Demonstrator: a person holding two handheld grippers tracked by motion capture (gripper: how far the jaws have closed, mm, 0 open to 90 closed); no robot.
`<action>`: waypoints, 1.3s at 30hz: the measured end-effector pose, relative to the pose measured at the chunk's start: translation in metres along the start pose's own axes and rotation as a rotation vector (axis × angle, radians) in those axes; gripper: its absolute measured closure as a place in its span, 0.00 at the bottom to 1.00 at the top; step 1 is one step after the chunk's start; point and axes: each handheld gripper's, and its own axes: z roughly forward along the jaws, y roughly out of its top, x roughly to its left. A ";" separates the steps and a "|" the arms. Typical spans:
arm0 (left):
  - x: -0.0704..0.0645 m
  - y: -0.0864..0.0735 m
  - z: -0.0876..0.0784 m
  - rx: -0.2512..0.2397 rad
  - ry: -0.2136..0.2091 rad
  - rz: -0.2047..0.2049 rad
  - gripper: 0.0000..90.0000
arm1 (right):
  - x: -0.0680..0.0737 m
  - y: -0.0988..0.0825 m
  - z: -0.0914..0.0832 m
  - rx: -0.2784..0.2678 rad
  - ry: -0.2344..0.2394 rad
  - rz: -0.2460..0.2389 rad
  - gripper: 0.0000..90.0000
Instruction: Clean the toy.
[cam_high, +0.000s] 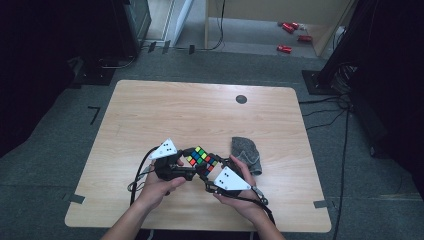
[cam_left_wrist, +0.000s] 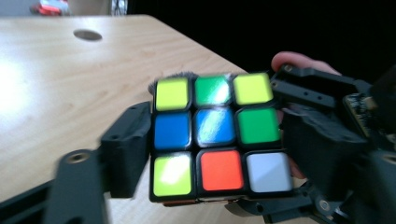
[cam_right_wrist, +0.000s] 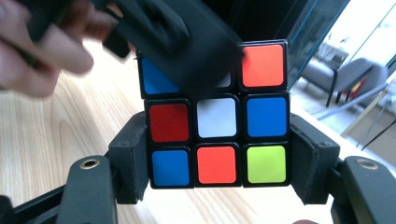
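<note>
A scrambled Rubik's cube (cam_high: 201, 159) is held just above the near middle of the wooden table (cam_high: 200, 110). My right gripper (cam_high: 211, 169) comes at it from the right. In the right gripper view the cube (cam_right_wrist: 217, 135) sits between both black pads, and my right gripper (cam_right_wrist: 217, 163) is shut on its lower two layers. My left gripper (cam_high: 191, 170) reaches in from the left. Its blurred jaws straddle the cube (cam_left_wrist: 217, 140) without a clear press, so my left gripper (cam_left_wrist: 219, 156) reads as open. One of its jaws crosses the cube's top row in the right gripper view.
A crumpled grey cloth (cam_high: 246, 152) lies on the table just right of the cube, behind my right hand. A small dark round hole (cam_high: 241, 99) marks the far side of the tabletop. Red cans (cam_high: 290, 27) lie on the floor beyond.
</note>
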 end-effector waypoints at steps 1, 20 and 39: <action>0.001 0.000 -0.002 -0.004 0.001 0.015 0.21 | -0.003 -0.001 0.000 0.012 0.002 0.015 0.38; -0.012 -0.021 0.008 0.043 0.157 0.426 0.16 | -0.035 0.015 -0.020 0.040 0.057 0.374 0.38; -0.025 -0.037 0.017 -0.035 0.188 0.680 0.29 | -0.028 0.023 -0.015 0.129 0.128 0.504 0.38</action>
